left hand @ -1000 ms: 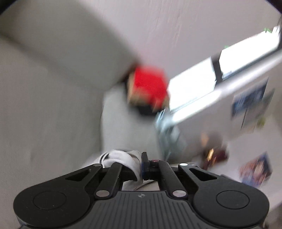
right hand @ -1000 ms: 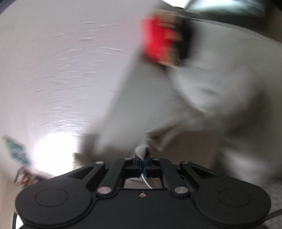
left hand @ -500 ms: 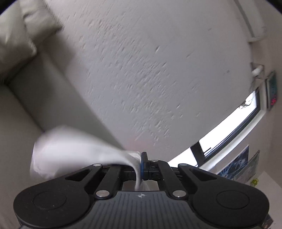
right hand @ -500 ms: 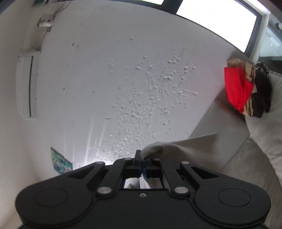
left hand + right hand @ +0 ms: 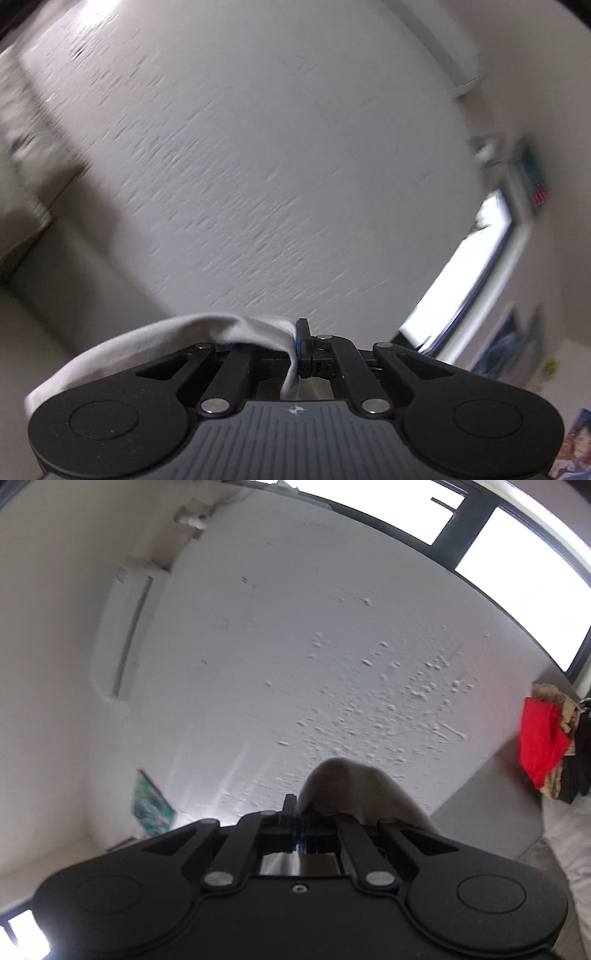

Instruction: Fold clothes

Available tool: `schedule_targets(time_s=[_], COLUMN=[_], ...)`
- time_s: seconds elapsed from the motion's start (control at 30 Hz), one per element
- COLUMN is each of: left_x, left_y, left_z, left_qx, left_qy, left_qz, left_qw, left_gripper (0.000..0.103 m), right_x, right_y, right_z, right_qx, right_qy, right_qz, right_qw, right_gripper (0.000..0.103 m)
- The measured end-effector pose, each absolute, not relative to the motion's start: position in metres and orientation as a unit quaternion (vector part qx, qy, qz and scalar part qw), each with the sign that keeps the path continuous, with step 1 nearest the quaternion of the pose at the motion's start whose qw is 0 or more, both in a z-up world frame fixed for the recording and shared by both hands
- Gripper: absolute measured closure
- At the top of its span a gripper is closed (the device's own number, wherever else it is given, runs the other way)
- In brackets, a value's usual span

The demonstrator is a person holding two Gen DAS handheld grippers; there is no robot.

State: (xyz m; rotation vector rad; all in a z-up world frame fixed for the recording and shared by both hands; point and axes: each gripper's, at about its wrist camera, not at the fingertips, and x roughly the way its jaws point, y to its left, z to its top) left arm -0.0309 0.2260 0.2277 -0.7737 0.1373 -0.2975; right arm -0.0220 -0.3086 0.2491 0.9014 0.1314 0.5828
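Left gripper (image 5: pixel 301 345) clamped on white garment (image 5: pixel 177 338); right gripper (image 5: pixel 295 827) clamped likewise.

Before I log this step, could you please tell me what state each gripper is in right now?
Left gripper: closed on the white garment.
Right gripper: closed on pale cloth.

tongs: 2, left tongs (image 5: pixel 303 345), right tongs (image 5: pixel 295 825) | pale garment (image 5: pixel 155 339): 1, clamped in both | air conditioner (image 5: pixel 122 627): 1, upper left of right tongs | red cloth (image 5: pixel 541 746): 1, far right
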Motion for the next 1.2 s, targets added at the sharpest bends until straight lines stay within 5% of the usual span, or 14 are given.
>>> schedule_targets(time_s=[0.2,0.53,0.97,1.2], left_x=[0.110,0.126,0.119,0.105], left_y=[0.252,0.222,0.220,0.225], left_z=[0.147,0.216,-0.047,-0.095], left_qx=[-0.430,-0.354,-0.397,-0.424], left_qy=[0.241,0.108,0.303,0.344], left_qz=[-0.078,-0.126,-0.053,-0.040], left_qw=[0.867,0.920,0.865,0.837], left_gripper=[0.103,0.103,0.103,0.103], right_x=[0.106,0.134,0.127,0.100], right_y=[-0.261,-0.266,-0.275,-0.273], right_z=[0.184,0.227,-0.037,-0.072], right_qx=[0.419,0.363,0.414,0.409], right_qy=[0.185,0.069,0.287,0.350], right_qz=[0.209,0.196,0.121,0.095], right_qw=[0.864,0.908,0.855,0.838], right_gripper=[0.101,0.101,0.101,0.101])
